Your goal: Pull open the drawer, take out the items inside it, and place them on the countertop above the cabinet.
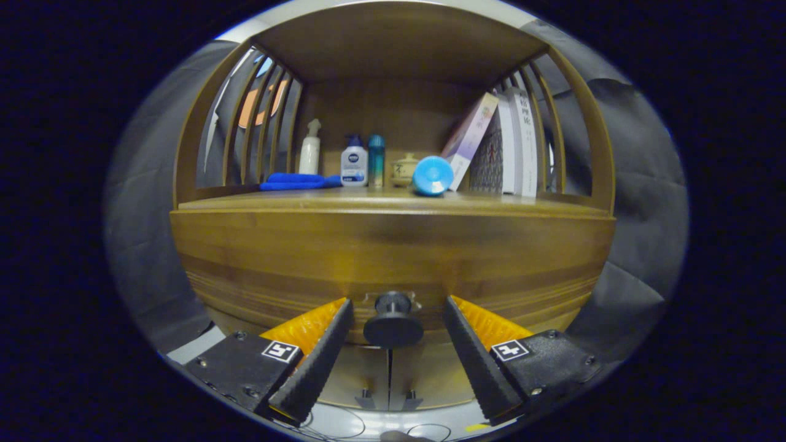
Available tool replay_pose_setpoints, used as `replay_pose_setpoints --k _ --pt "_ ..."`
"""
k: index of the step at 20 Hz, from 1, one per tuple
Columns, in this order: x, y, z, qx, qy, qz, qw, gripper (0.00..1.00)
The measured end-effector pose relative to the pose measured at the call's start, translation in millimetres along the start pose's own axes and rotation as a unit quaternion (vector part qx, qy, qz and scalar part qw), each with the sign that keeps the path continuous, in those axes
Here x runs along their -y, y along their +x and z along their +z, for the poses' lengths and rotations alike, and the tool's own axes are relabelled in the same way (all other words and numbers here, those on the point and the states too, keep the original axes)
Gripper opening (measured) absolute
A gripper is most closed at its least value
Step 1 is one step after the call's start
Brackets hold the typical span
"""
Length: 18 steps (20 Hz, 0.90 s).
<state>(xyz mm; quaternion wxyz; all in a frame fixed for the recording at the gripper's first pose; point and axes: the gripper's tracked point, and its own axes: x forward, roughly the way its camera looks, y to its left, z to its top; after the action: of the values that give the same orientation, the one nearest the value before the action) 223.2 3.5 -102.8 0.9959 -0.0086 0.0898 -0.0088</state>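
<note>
Gripper view: your tongs (393, 328) stand spread, with the drawer's round knob (393, 325) between the fingers and neither finger touching it. The drawer front (393, 258) sits flush with the cabinet, so you cannot tell what lies inside. On the bench (393, 199) above stand bottles, a blue cloth (295, 182), a blue round item (432, 175) near the front edge and leaning books (503, 144). Close off-centre and the knob could slip free; a jerky pull might roll that blue item off.

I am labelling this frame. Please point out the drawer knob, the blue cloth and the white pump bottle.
drawer knob (393, 328): gripper view, round front face.
blue cloth (295, 182): gripper view, folded middle.
white pump bottle (354, 167): gripper view, body.
</note>
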Motion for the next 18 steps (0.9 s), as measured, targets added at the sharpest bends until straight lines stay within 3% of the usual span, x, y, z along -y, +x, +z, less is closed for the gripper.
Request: replay_pose_setpoints --k 5,8,11,18 --pt "10.6 -93.8 39.1 0.047 -0.029 -0.002 0.998 0.99" --pt "17.2 -179.8 51.5 0.07 -0.029 0.001 0.997 0.98" --pt "29.8 -217.8 63.0 0.068 -0.005 -0.007 0.998 0.98" --pt "29.6 -289.8 86.9 0.088 0.051 0.046 0.994 0.99"
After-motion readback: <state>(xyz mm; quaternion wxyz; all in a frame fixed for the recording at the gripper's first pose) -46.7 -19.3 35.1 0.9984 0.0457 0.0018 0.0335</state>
